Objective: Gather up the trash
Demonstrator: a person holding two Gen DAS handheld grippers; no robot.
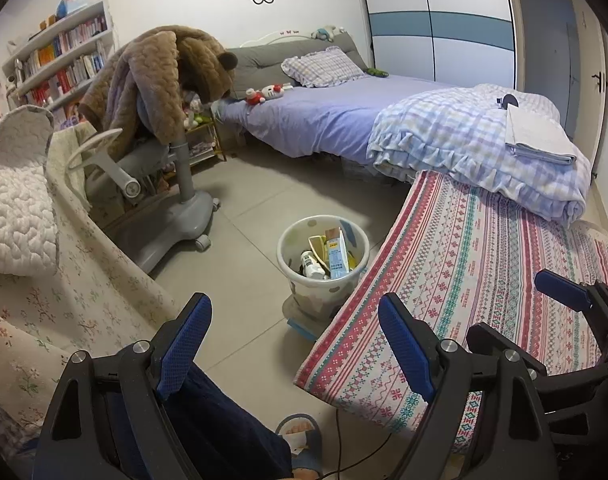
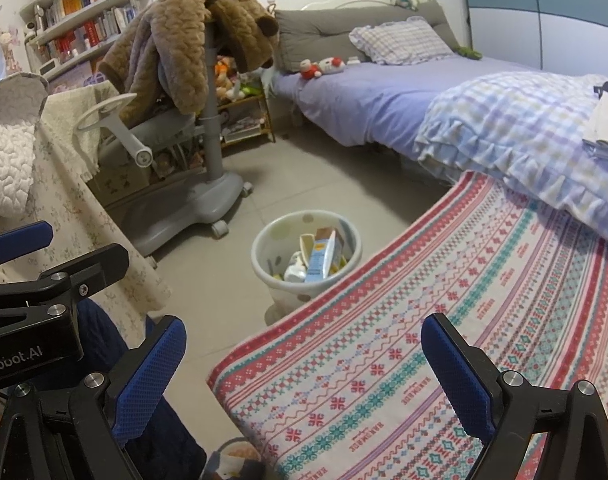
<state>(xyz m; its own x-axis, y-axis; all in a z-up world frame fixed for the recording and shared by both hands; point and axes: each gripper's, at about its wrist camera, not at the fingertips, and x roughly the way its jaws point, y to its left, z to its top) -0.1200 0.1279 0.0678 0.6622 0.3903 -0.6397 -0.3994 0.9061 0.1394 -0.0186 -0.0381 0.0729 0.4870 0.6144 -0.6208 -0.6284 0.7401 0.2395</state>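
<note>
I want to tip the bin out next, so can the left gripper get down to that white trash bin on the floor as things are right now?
Probably yes. The left gripper is open and empty, and the trash bin stands on bare floor ahead of it, below. Only the patterned cloth's edge crowds the bin's right side.

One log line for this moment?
left claw: open, empty | right claw: open, empty | bin: on floor, holds trash | patterned cloth: bare

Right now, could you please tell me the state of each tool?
Left tool: open, holding nothing.
Right tool: open, holding nothing.
</note>
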